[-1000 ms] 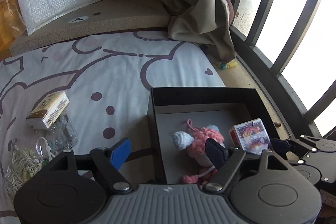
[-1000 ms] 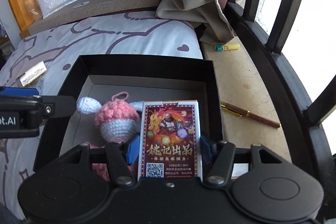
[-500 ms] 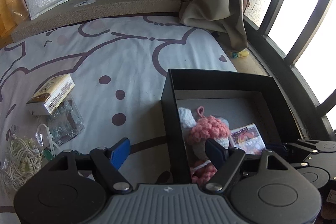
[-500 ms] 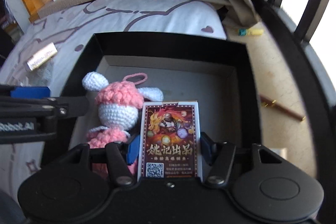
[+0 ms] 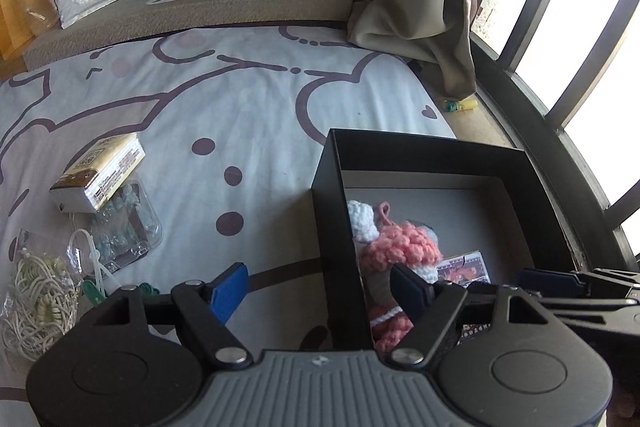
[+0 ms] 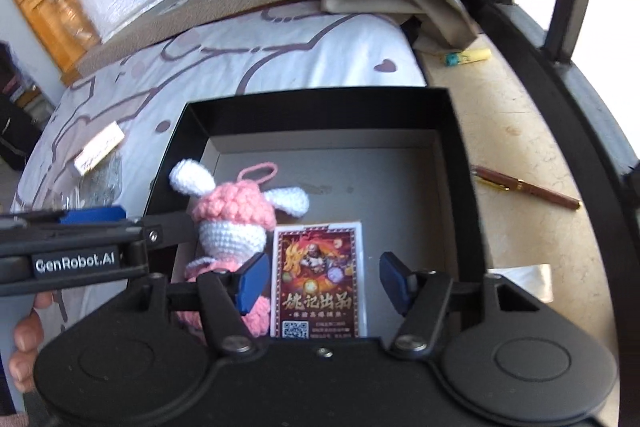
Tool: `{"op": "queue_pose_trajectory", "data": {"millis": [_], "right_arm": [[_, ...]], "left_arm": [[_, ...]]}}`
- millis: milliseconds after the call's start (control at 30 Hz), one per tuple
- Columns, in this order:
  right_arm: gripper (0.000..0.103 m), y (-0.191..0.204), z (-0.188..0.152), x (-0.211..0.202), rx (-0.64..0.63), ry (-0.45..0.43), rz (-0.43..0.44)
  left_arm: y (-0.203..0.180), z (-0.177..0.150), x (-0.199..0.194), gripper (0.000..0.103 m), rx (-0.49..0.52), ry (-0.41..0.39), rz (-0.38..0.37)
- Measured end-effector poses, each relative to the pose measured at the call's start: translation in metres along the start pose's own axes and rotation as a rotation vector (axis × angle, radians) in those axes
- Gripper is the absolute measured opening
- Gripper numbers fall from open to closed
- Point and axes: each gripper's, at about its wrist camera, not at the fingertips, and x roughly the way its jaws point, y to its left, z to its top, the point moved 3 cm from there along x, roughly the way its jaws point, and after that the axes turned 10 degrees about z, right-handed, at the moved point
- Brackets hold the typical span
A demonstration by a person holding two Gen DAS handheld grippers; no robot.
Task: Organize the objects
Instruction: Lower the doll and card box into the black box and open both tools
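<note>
The card pack (image 6: 319, 279) lies flat on the grey floor of the black box (image 6: 316, 103), long axis running away from the right wrist camera, its printed top end toward the far wall. Its face is dark red with a robed figure, gold characters and a QR code at the near end — white edges all round. The right claw (image 6: 320, 283) straddles it, blue pads clear of both sides, jaws closing. Just left of the pack sits a pink-and-white crocheted toy (image 6: 236, 223). The left claw (image 5: 316, 289) stands open and empty, astride the box's left wall on the bed (image 5: 240, 99).
</note>
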Motion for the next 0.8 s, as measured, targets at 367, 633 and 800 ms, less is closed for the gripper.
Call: {"op": "queue_pose_trajectory", "data": {"millis": [367, 633, 800], "right_arm": [[0.05, -0.008, -0.003, -0.025, 0.055, -0.054, -0.021], [0.06, 0.007, -0.002, -0.064, 0.006, -0.114, -0.064], [0.072, 0.018, -0.002, -0.092, -0.026, -0.156, -0.102]], "left_arm": [[0.0, -0.001, -0.022, 0.078, 0.02, -0.008, 0.002], [0.006, 0.002, -0.058, 0.078, 0.029, -0.047, 0.001], [0.009, 0.002, -0.08, 0.079, 0.037, -0.066, -0.003]]}}
